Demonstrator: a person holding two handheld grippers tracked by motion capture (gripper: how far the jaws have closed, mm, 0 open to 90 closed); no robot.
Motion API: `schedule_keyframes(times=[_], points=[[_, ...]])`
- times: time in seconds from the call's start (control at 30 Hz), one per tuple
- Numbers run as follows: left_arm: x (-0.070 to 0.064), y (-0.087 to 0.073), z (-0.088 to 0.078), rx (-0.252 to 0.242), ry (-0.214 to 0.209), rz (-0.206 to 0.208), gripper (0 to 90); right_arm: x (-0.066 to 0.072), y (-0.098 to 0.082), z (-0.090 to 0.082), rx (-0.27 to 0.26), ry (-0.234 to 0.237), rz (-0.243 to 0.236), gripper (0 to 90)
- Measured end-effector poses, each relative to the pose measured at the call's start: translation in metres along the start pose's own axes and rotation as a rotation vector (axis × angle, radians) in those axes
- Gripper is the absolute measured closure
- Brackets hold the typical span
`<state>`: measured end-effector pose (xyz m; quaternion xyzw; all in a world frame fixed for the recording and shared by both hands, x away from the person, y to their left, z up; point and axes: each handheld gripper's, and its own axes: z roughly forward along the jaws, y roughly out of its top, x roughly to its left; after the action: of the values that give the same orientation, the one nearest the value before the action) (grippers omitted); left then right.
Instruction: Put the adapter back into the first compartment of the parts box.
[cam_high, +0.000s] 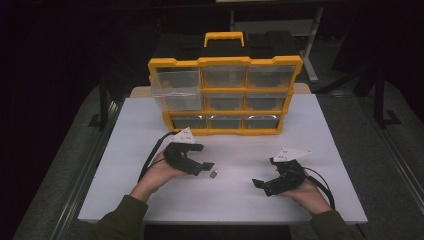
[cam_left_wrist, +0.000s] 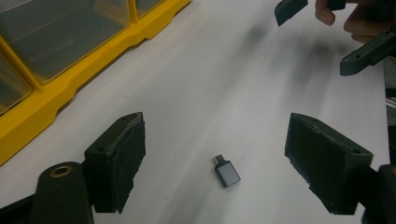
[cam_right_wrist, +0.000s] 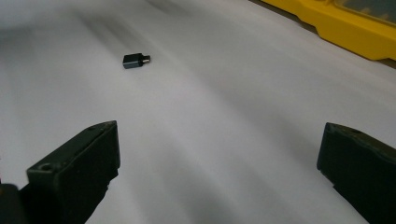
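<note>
1. The small dark adapter lies flat on the white table, between the jaws of your left gripper but touching neither pad. I judge it can slip or flip away if one pad reaches it before the other, because it is small and light.
2. If you close too high, the pads may pass over it and catch nothing.
3. Your left gripper is open and holds nothing; the adapter lies closer to its left pad.
4. Your right gripper is also wide open and empty, resting on the table well apart from the adapter.
5. The yellow organizer stands behind, with one drawer pulled out.
</note>
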<state>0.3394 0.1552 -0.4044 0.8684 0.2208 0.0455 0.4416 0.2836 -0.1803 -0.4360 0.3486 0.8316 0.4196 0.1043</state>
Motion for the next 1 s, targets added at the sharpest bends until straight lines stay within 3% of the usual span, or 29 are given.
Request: schedule_keyframes(times=[0.4, 1.0], points=[[-0.002, 0.001, 0.009, 0.001, 0.007, -0.014, 33.8, 0.0, 0.0, 0.0, -0.002, 0.0, 0.0, 0.0], [-0.005, -0.006, 0.024, 0.056, 0.011, -0.02, 49.0, -0.001, 0.0, 0.0, -0.001, 0.002, -0.005, 0.0]])
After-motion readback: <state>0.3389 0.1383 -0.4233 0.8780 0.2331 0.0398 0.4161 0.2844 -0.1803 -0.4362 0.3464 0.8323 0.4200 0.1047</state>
